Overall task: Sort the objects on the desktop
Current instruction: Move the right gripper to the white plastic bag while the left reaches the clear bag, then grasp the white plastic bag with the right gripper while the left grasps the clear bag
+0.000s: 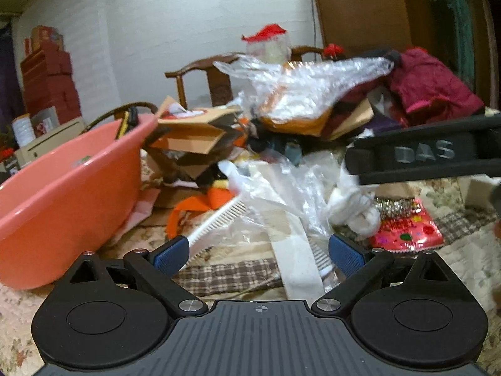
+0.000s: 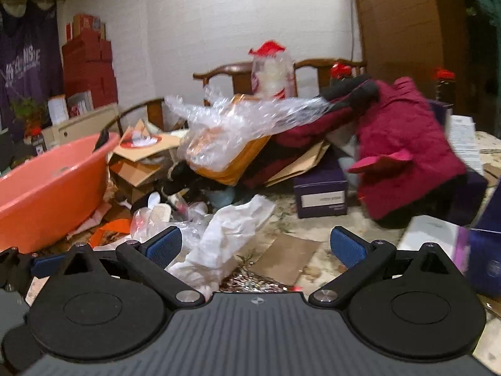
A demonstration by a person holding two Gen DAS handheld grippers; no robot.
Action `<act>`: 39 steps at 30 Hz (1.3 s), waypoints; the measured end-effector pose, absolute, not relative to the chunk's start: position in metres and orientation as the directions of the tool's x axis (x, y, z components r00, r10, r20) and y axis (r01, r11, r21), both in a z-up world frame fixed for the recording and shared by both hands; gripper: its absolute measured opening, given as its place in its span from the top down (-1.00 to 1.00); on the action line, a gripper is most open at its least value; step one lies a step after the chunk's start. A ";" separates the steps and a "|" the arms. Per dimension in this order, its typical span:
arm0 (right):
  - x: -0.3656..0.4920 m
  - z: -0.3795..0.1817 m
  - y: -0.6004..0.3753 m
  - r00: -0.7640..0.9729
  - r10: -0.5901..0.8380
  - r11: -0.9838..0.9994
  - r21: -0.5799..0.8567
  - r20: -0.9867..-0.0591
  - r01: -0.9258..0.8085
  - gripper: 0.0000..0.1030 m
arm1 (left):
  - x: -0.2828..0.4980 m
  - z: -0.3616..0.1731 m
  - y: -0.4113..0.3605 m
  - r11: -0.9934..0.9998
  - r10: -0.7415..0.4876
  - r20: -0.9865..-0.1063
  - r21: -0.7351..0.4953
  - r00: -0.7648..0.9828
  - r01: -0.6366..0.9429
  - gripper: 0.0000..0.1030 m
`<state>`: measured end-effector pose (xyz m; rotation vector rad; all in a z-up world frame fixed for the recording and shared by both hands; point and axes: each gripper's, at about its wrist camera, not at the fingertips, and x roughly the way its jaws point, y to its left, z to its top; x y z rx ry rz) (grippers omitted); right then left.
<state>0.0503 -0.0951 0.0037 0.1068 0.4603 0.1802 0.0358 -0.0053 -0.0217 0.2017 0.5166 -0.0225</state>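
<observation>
My left gripper [image 1: 258,255] is open and empty above the patterned cloth, its fingers astride a white comb [image 1: 216,222] and a flat white strip [image 1: 297,260] under clear plastic film [image 1: 281,188]. A pink basin [image 1: 62,194] stands at the left. My right gripper [image 2: 255,246] is open and empty over crumpled white paper [image 2: 225,238] and a brown cardboard piece [image 2: 286,258]. The right gripper's black body [image 1: 432,153] crosses the right of the left wrist view. The pink basin also shows in the right wrist view [image 2: 50,188].
A heap of cardboard boxes [image 2: 141,163], a clear plastic bag [image 2: 231,125], a magenta jacket [image 2: 407,144] and purple boxes [image 2: 322,194] fills the table's back. A shiny pink packet [image 1: 407,232] lies right of the left gripper. Wooden chairs [image 1: 203,78] stand behind.
</observation>
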 end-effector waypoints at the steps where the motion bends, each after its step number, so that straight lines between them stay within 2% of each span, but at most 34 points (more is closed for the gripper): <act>1: 0.056 0.003 -0.093 0.873 0.205 0.977 0.146 -0.443 -0.155 -0.96 | 0.037 -0.022 -0.005 0.980 0.029 -0.495 0.186 0.868 0.073 -0.96; 5: 0.072 -0.004 -0.084 0.836 0.235 0.971 0.161 -0.495 -0.178 -0.96 | 0.041 -0.023 -0.008 0.974 0.027 -0.502 0.207 0.865 0.089 -0.96; 8: 0.079 -0.011 -0.083 0.811 0.261 0.964 0.185 -0.524 -0.190 -0.83 | 0.044 -0.022 -0.007 0.975 0.013 -0.513 0.197 0.858 0.103 -0.96; 9: 0.080 -0.014 -0.083 0.801 0.282 0.958 0.202 -0.529 -0.203 -0.57 | 0.045 -0.022 -0.007 0.975 0.008 -0.517 0.192 0.856 0.107 -0.96; 11: 0.080 -0.016 -0.086 0.795 0.320 0.946 0.222 -0.515 -0.237 -0.29 | 0.047 -0.022 -0.007 0.976 0.002 -0.523 0.189 0.852 0.113 -0.95; 12: 0.080 -0.016 -0.086 0.788 0.336 0.940 0.230 -0.516 -0.251 0.02 | 0.048 -0.022 -0.007 0.975 0.001 -0.525 0.189 0.851 0.116 -0.96; 13: 0.081 -0.016 -0.086 0.776 0.360 0.931 0.248 -0.518 -0.267 0.16 | 0.048 -0.021 -0.008 0.975 0.001 -0.524 0.190 0.851 0.116 -0.96; 16: 0.076 -0.012 -0.088 0.790 0.354 0.934 0.233 -0.501 -0.271 0.29 | 0.050 -0.021 -0.010 0.973 0.004 -0.521 0.200 0.854 0.117 -0.95; 25: 0.063 0.001 -0.128 0.852 0.303 0.943 0.262 -0.428 -0.204 0.29 | 0.064 -0.023 -0.022 0.973 0.014 -0.542 0.200 0.840 0.113 -0.95; 27: 0.063 0.001 -0.133 0.854 0.302 0.943 0.266 -0.423 -0.202 0.28 | 0.069 -0.023 -0.022 0.978 0.010 -0.561 0.178 0.827 0.109 -0.78; 28: 0.062 0.000 -0.134 0.856 0.301 0.943 0.267 -0.420 -0.201 0.28 | 0.070 -0.023 -0.021 0.980 0.002 -0.564 0.167 0.826 0.112 -0.60; 29: 0.061 -0.001 -0.135 0.858 0.299 0.943 0.265 -0.418 -0.200 0.27 | 0.070 -0.021 -0.021 0.981 0.004 -0.560 0.163 0.828 0.105 -0.21; 30: 0.061 -0.001 -0.135 0.858 0.298 0.944 0.261 -0.419 -0.200 0.25 | 0.073 -0.021 -0.019 0.984 -0.005 -0.571 0.145 0.821 0.106 0.09; 32: 0.060 -0.003 -0.136 0.857 0.301 0.944 0.260 -0.419 -0.205 0.25 | 0.077 -0.021 -0.014 0.990 -0.029 -0.587 0.094 0.809 0.105 0.41; 34: 0.059 -0.004 -0.139 0.855 0.306 0.941 0.268 -0.419 -0.205 0.25 | 0.076 -0.020 -0.014 0.990 -0.011 -0.585 0.109 0.811 0.092 0.49; 39: 0.055 -0.004 -0.140 0.860 0.302 0.942 0.267 -0.412 -0.203 0.25 | 0.068 -0.016 -0.016 0.987 0.019 -0.553 0.142 0.833 0.071 0.54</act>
